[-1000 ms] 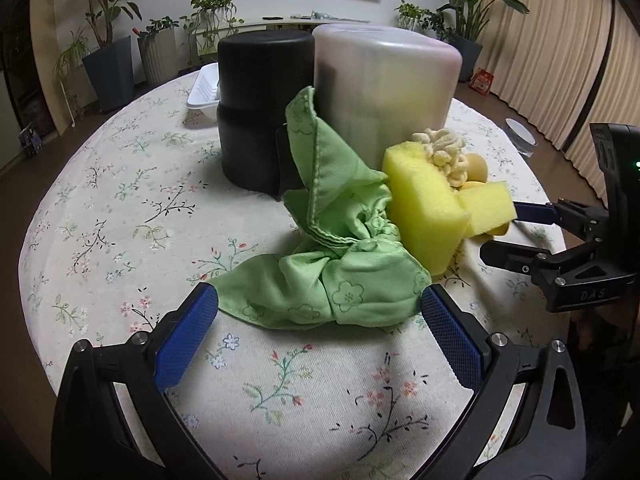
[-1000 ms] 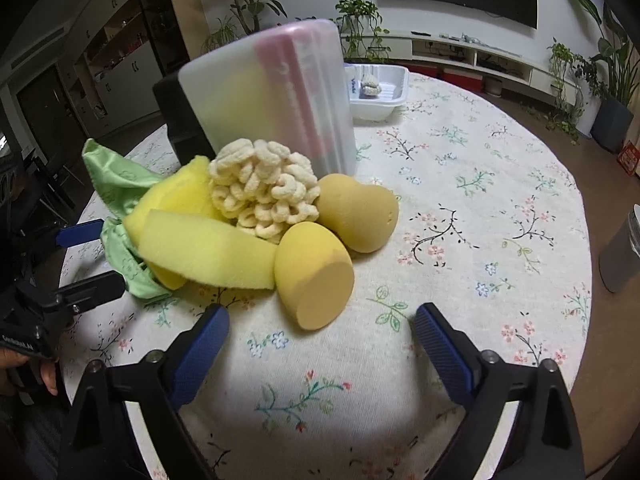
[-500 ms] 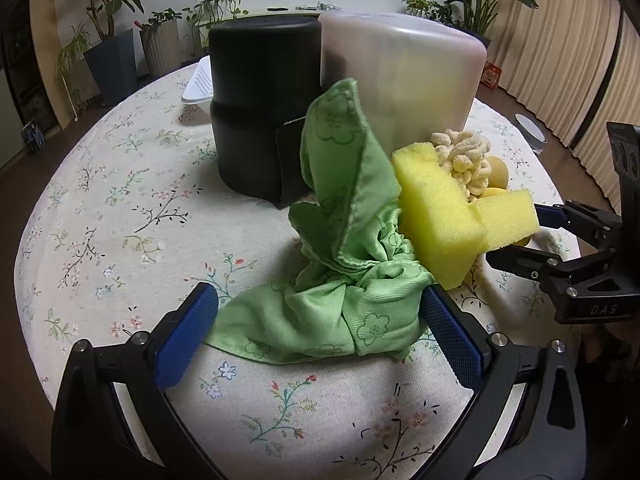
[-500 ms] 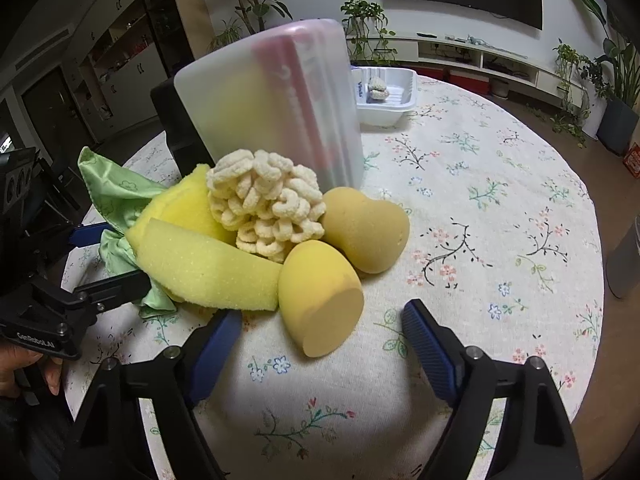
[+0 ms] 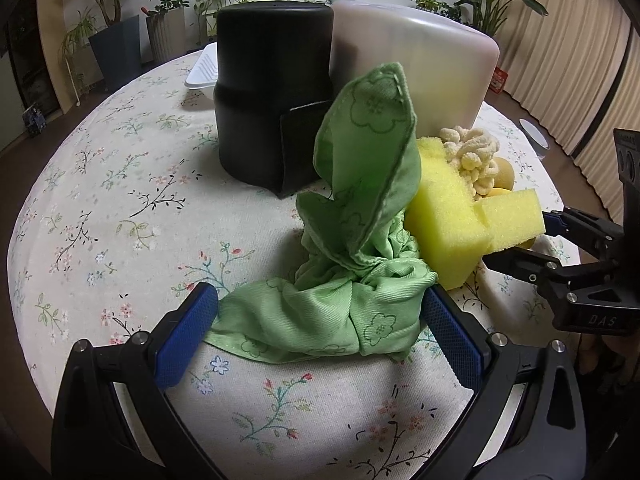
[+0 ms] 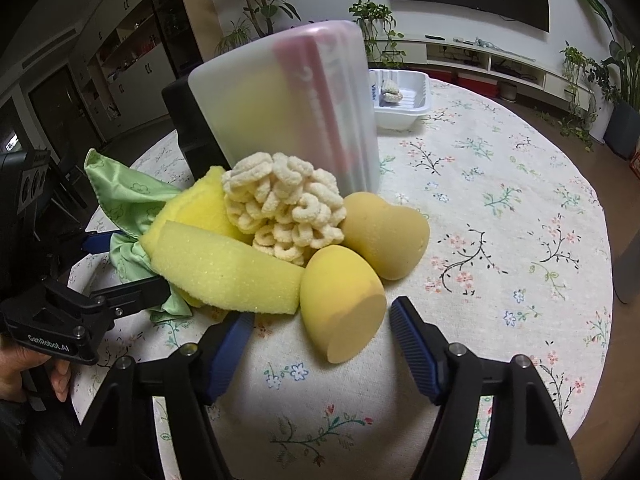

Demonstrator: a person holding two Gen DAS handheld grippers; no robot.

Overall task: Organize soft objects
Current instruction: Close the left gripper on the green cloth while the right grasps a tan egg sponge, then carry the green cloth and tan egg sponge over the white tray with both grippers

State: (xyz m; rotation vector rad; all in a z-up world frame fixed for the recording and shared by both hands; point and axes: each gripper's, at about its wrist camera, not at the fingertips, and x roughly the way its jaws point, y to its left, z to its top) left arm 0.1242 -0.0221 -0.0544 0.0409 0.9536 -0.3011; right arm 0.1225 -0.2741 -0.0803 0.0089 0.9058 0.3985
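A crumpled green cloth (image 5: 352, 264) lies on the floral tablecloth, one corner standing up. My left gripper (image 5: 316, 328) is open, its blue pads on either side of the cloth's near edge. Two yellow sponges (image 5: 460, 216) lean against the cloth, with a cream chenille pad (image 6: 280, 204) on top. Two tan egg-shaped sponges (image 6: 340, 300) lie in front. My right gripper (image 6: 322, 344) is open, its pads flanking the nearer egg sponge. The green cloth also shows in the right wrist view (image 6: 124, 196).
A black canister (image 5: 272, 96) and a frosted plastic container (image 6: 288, 108) stand upside down behind the pile. A white tray (image 6: 404, 100) holding a small cream item sits further back. The round table's edge (image 6: 592, 216) curves off to the right.
Both grippers have moved forward toward the pile. The left pads now reach the green cloth. The right gripper has narrowed and its pads now flank the nearer egg sponge.
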